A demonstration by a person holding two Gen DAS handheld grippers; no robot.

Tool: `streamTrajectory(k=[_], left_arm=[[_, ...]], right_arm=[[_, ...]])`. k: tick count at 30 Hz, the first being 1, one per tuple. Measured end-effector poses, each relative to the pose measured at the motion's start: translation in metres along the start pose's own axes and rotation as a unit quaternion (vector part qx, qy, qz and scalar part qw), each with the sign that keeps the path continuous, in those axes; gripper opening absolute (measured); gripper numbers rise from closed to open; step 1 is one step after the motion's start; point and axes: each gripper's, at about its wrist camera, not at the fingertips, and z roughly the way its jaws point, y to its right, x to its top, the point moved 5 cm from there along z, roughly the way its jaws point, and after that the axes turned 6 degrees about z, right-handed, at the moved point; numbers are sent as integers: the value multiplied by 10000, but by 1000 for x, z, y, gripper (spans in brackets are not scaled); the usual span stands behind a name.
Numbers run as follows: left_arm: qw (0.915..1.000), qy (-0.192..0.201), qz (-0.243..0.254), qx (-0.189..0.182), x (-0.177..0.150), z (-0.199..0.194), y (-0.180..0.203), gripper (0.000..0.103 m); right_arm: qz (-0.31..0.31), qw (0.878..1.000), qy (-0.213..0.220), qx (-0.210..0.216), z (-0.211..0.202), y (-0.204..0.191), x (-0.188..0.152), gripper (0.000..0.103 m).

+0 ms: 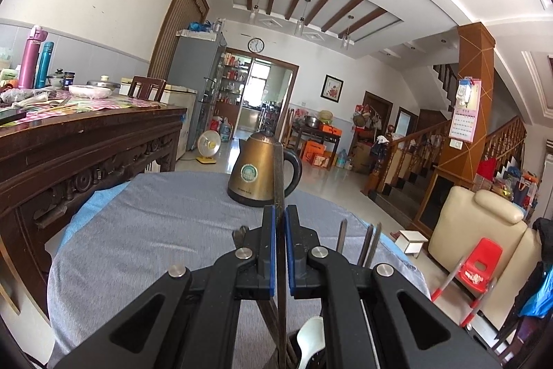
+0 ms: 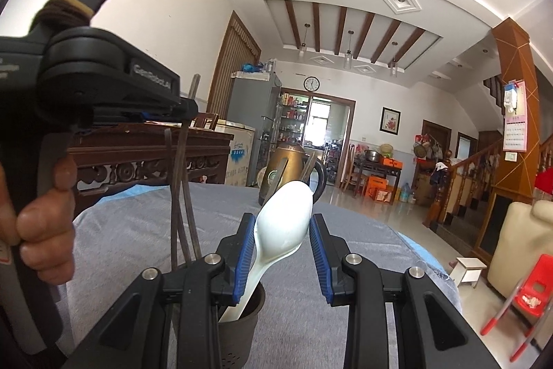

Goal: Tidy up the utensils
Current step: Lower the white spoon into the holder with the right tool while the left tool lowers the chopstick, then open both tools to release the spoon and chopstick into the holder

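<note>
My left gripper [image 1: 280, 223] is shut on a dark chopstick [image 1: 278, 168] that stands upright between the blue pads, over a dark utensil holder. In the right wrist view the left gripper [image 2: 186, 113] shows at the left, holding that chopstick [image 2: 183, 168] down into the dark utensil holder [image 2: 242, 327]. A white spoon [image 2: 285, 220] stands in the holder, its bowl up between the fingers of my open right gripper [image 2: 280, 251], which does not grip it. The spoon's bowl also shows in the left wrist view [image 1: 309, 338], with more chopsticks [image 1: 368, 242] beside it.
A bronze electric kettle [image 1: 259, 175] stands on the far side of the grey-covered round table [image 1: 145, 230]. A carved dark wooden table [image 1: 86, 140] with bottles and dishes is at the left. A cream sofa [image 1: 484, 230] and a red child's chair [image 1: 480, 265] are at the right.
</note>
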Motion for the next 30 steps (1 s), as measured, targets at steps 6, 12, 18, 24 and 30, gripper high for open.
streamTrajectory(k=[6,12,18,24,30], left_arm=[[9996,-178,213,-79,-10,-7,8,6],[9989,-378,250,-149,-18,-6,8,6],[9977,-578,290,-184,-21,-3,5,9],[9984,-496,256,-29,-17,-13,-2,39],[9965,-658,453,250,-16,-17,-2,69]], right_arm=[[60,9997,-237,-13,5,7,-6,35],[104,9996,-259,10,1,11,-8,36],[383,9992,-84,37,-9,18,-1,77],[453,9987,-70,-207,-5,32,1,77],[791,9958,-340,-319,2,49,0,77]])
